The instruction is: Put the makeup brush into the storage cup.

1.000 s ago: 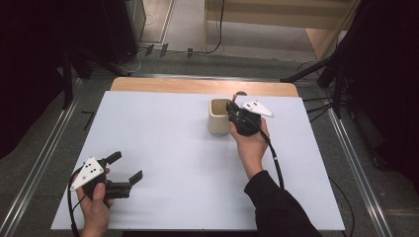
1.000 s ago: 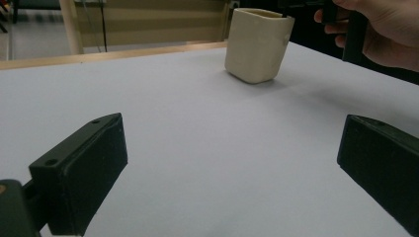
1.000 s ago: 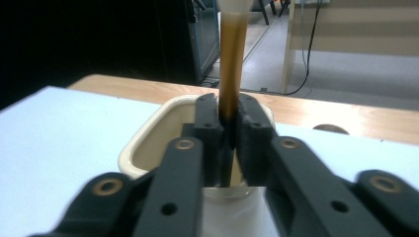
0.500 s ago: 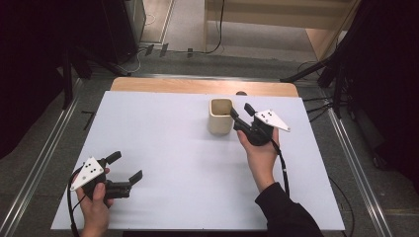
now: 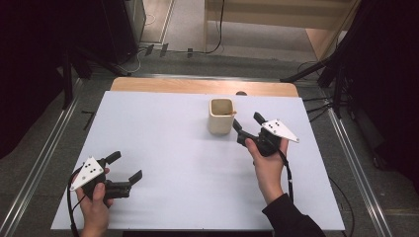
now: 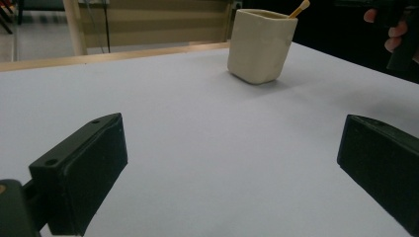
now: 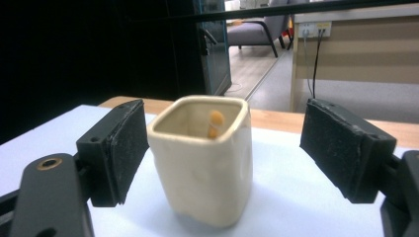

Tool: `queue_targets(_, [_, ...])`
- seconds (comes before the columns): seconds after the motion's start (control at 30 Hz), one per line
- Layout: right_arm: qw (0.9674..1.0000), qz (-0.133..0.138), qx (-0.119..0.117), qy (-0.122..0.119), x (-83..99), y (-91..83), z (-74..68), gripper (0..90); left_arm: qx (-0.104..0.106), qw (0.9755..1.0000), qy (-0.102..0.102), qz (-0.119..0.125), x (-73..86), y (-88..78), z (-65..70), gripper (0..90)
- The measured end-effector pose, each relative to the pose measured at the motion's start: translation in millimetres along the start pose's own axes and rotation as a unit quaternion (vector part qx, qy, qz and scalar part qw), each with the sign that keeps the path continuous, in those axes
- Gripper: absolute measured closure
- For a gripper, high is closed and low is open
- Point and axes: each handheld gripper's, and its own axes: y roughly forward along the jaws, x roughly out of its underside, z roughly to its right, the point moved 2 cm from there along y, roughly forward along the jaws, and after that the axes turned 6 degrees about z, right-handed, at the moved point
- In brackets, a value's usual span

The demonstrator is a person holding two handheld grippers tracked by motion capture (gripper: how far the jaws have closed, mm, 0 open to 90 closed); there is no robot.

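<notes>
A cream square cup (image 5: 220,116) stands upright on the white table (image 5: 168,143), toward the far middle. A thin tan stick (image 5: 230,114) leans inside it, its tip (image 6: 300,8) poking above the rim in the left gripper view. My right gripper (image 5: 246,121) is just right of the cup and points at it. Its jaws have just been opening and are now open. In the right gripper view the cup (image 7: 205,163) shows beyond the pads (image 7: 126,148), untouched. My left gripper (image 5: 126,165) rests open and holds nothing at the front left, far from the cup (image 6: 261,45).
A wooden strip (image 5: 197,86) runs along the table's far edge. Metal rails (image 5: 44,158) flank both sides, with dark stands and cables on the floor behind. Bare white surface lies between the two grippers.
The right gripper has pulled away from over the cup, to the right and toward the near side, and its jaws have spread apart. The left gripper has not moved.
</notes>
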Motion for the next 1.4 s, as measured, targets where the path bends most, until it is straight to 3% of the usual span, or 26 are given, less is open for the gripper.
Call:
queue_targets(0.13, [0.9999, -0.010, -0.001, -0.002, 7.2, -8.7, 2.7, 14.0, 0.000, 1.0000, 0.000, 0.000, 0.1, 0.1, -0.1, 0.0])
queue_targets(0.33, [0.9998, -0.015, 0.015, -0.006, 17.8, -19.4, 10.7, 12.1, 0.000, 1.0000, 0.000, 0.000, 0.1, 0.0, 0.0, 0.0])
queue_targets(0.53, [0.9995, -0.024, 0.021, -0.004, 22.4, -30.6, 18.1, 0.4, 0.001, 1.0000, 0.001, 0.000, 0.0, 0.0, 0.2, 0.0])
queue_targets(0.83, [0.9988, -0.037, 0.026, -0.019, 31.2, -45.9, 22.9, 0.0, 0.002, 1.0000, 0.001, -0.001, 0.0, 0.3, 1.0, 0.0])
queue_targets(1.4, [0.9981, -0.046, 0.041, -0.007, 52.6, -78.9, 41.5, 0.0, 0.003, 1.0000, 0.004, -0.001, -0.6, 0.0, 1.4, 0.0])
